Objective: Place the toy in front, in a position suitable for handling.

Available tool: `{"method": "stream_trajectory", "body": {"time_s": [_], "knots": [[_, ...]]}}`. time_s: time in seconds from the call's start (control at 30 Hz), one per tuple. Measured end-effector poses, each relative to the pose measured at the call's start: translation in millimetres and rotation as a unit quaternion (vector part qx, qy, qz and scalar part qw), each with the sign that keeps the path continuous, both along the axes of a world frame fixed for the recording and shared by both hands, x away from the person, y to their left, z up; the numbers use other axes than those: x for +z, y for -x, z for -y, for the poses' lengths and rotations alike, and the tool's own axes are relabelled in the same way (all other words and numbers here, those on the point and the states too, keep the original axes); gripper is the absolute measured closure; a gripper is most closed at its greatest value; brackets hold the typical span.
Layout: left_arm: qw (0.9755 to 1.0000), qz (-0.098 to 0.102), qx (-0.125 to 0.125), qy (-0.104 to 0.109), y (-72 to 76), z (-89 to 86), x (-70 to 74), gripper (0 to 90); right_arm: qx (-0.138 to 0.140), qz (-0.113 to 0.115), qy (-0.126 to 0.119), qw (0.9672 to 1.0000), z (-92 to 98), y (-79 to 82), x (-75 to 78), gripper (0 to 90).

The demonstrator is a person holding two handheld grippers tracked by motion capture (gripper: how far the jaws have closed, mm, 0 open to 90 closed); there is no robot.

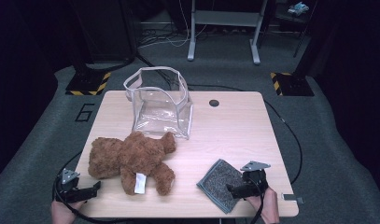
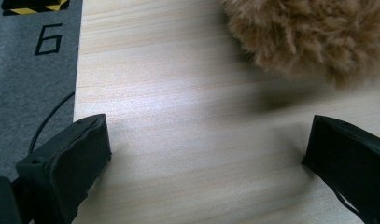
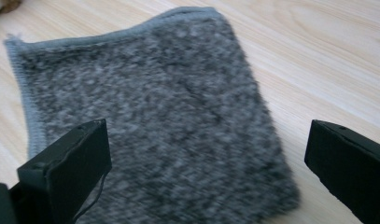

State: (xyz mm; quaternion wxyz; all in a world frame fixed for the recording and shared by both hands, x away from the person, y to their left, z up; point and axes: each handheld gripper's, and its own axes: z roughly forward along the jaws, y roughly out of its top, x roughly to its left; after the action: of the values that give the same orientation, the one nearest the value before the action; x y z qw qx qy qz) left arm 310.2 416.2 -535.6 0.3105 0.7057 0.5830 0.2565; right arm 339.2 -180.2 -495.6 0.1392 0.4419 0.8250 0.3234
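Right gripper (image 3: 206, 154) wide apart over grey cloth (image 3: 155, 107), teddy bear (image 1: 131, 158) well apart

A lab or recording studio. A lone wooden table (image 1: 234, 135) stands on grey carpet (image 1: 318, 135) among dark curtains. At 10 and 2 o'clock, stand bases carry yellow-black hazard tape (image 1: 87, 84). A floor mark "6" (image 1: 85, 112) sits at 9 o'clock. Cables (image 1: 290, 135) trail across the carpet; a metal frame (image 1: 222, 28) stands at 12 o'clock.
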Motion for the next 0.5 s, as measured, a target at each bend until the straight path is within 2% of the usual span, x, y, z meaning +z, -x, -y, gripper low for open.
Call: {"method": "stream_trajectory", "body": {"time_s": [0.1, 0.17, 0.23, 0.3, 0.33, 0.37, 0.43, 0.47, 0.5], "knots": [[1.0, 0.0, 0.0, 0.0, 0.0, 0.0, 0.0, 0.0, 0.012, 0.009, 0.009, 0.9999, -12.3, 2.2, 0.5, 0.5], [1.0, -0.001, 0.0, 0.0, 0.2, 0.1, 0.0, 0.0, 0.026, 0.008, 0.025, 0.9993, -20.0, 2.0, -1.4, 1.3], [1.0, -0.001, 0.0, 0.0, 0.2, 0.1, 0.1, 0.0, 0.032, 0.005, 0.026, 0.9992, -23.3, 1.9, -2.5, 3.0], [1.0, 0.0, 0.0, 0.0, 0.0, -0.1, 0.0, 0.0, 0.037, 0.002, 0.036, 0.9986, -31.6, 2.1, -4.9, 9.9], [1.0, 0.0, 0.0, 0.0, 0.0, 0.1, -0.1, 0.0, 0.042, 0.002, 0.033, 0.9985, -32.6, 1.7, -5.6, 13.3], [1.0, 0.0, 0.0, 0.0, 0.0, 0.1, -0.1, 0.0, 0.042, 0.002, 0.033, 0.9985, -32.6, 1.7, -5.6, 13.3], [1.0, 0.0, 0.001, 0.001, 0.3, 0.2, 0.0, 0.0, 0.05, -0.003, 0.041, 0.9979, -37.1, 0.4, -8.5, 19.1], [1.0, 0.001, 0.001, 0.0, 0.2, 0.1, -0.1, 0.0, 0.047, -0.012, 0.042, 0.9979, -38.5, 0.9, -9.3, 22.1], [1.0, 0.001, 0.001, 0.0, 0.3, 0.1, -0.1, 0.0, 0.047, -0.009, 0.048, 0.9977, -39.0, -0.5, -10.8, 23.1]]}}
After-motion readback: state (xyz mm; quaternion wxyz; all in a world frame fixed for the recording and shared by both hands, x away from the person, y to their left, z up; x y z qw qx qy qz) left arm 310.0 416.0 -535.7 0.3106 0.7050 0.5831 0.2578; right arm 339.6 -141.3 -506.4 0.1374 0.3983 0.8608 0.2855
